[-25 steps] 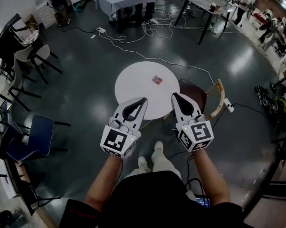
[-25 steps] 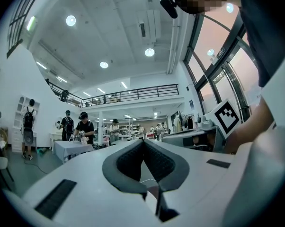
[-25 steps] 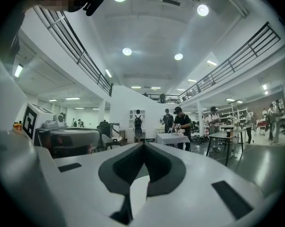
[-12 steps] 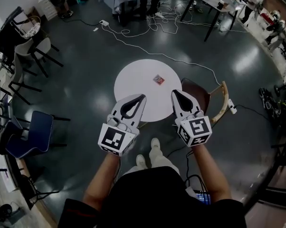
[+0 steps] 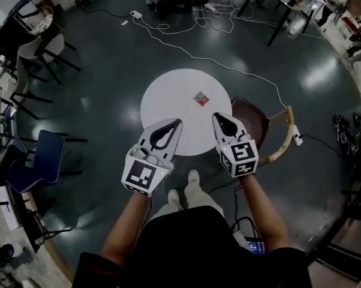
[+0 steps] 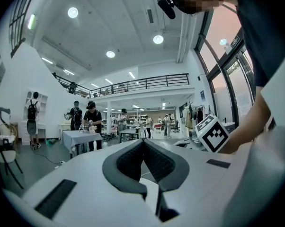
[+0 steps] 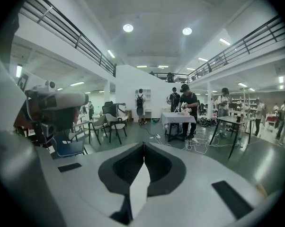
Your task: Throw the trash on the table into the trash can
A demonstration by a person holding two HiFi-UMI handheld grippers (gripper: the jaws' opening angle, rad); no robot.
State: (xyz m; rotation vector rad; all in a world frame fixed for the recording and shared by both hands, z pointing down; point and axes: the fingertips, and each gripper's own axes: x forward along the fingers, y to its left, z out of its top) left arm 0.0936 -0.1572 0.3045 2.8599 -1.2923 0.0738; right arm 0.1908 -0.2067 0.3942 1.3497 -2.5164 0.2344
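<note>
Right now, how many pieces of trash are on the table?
1. A reddish wrapper lies right of centre on the round white table. The left hand-held gripper and right hand-held gripper cover its near edge, so more may be hidden.

Brown-seated wooden armchair [image 5: 252, 120] on dark floor [image 5: 108, 71]. White power strip [image 5: 297, 135] just right of it. Blue chair [image 5: 35, 165] well left. White cable [image 5: 192, 55] snakes beyond it.

one table [image 5: 168, 110], one trash piece [image 5: 201, 98]
</note>
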